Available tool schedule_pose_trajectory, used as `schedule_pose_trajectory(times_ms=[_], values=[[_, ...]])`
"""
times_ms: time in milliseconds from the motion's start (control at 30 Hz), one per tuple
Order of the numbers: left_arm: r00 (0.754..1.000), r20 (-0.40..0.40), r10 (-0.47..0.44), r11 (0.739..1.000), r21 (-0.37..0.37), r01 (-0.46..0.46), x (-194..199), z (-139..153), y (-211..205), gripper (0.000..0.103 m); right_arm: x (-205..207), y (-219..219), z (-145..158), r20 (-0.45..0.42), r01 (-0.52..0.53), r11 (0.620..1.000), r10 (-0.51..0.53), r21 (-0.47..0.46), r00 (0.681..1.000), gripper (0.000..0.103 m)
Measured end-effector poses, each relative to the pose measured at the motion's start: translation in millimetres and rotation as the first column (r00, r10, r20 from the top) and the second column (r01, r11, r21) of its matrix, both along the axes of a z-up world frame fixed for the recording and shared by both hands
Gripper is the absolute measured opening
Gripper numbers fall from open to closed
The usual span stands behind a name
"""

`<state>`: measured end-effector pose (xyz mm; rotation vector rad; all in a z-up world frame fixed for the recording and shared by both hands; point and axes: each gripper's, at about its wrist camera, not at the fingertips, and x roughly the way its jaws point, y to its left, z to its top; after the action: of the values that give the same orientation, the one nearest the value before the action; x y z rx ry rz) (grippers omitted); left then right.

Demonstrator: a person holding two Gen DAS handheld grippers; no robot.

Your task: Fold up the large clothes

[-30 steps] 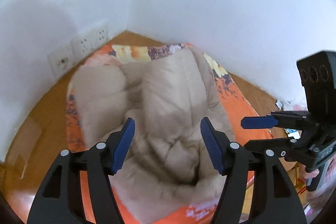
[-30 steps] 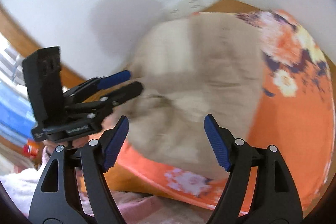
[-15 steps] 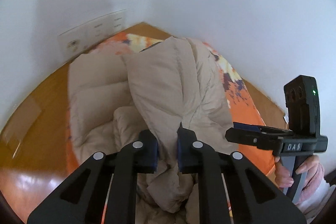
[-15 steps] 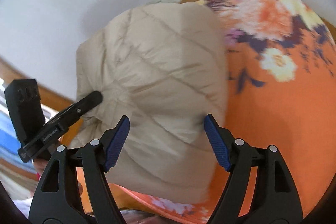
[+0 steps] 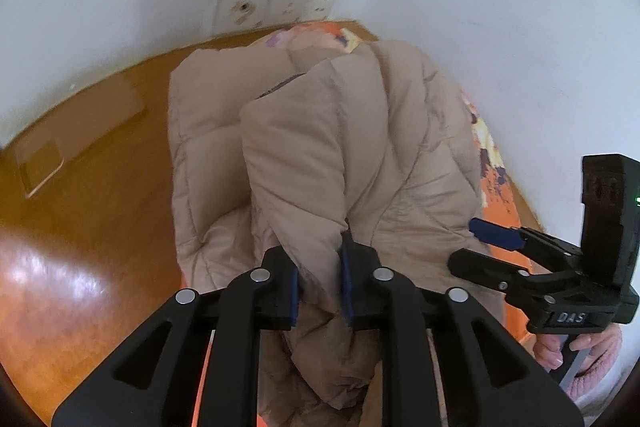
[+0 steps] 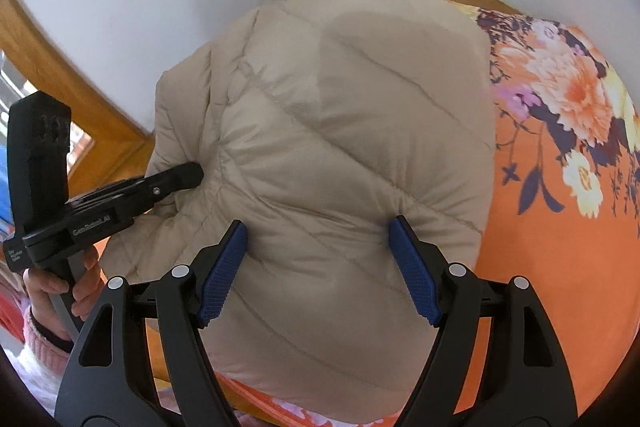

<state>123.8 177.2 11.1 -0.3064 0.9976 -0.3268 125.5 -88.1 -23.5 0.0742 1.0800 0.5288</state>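
A beige quilted puffer jacket (image 5: 352, 131) lies on an orange floral sheet (image 6: 560, 227). My left gripper (image 5: 320, 279) is shut on a fold of the jacket and holds it raised over the rest of the garment. The left gripper also shows in the right wrist view (image 6: 188, 177), pinching the jacket's left side. My right gripper (image 6: 320, 267) is open, its blue pads (image 6: 412, 271) on either side of the jacket's near part (image 6: 340, 131). In the left wrist view the right gripper (image 5: 472, 247) hovers open by the jacket's right edge.
White walls meet in a corner close behind, with wall sockets (image 5: 276, 5) low on the left wall. A wooden floor (image 5: 80, 227) lies to the left with a flat brown board (image 5: 80, 123) against the wall. A wooden frame (image 6: 60, 67) stands at the left in the right wrist view.
My left gripper went from open to shut on a fold of the jacket and lifted it up and over. My right gripper stayed open and came closer to the jacket.
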Motion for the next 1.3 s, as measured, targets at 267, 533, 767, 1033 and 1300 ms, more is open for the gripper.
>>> schedule_pose_trajectory(times_ms=[267,533,767,1033,1300], values=[[0.994,0.047,0.097,0.978,0.179,-0.104,-4,2,2,0.081,-5,-29,21,0.089,0.066,0.998,-0.065,-0.006,0.994,0.078],[0.995,-0.014,0.099,0.992,0.083,-0.097,2,-10,14,0.080,22,-82,-24,-0.090,0.151,0.984,-0.143,0.097,0.986,0.089],[0.993,-0.073,0.091,0.996,0.006,-0.091,13,-19,18,0.078,46,-99,-78,-0.333,0.208,0.894,-0.071,0.397,0.940,0.098],[0.993,-0.094,0.073,0.975,-0.204,-0.091,15,-16,16,0.052,61,-82,-89,-0.324,0.119,0.828,0.078,0.547,0.943,0.089],[0.999,0.021,0.041,0.948,-0.317,-0.032,19,25,-18,0.042,64,-118,-33,-0.127,0.004,0.764,0.101,0.645,0.987,0.068]])
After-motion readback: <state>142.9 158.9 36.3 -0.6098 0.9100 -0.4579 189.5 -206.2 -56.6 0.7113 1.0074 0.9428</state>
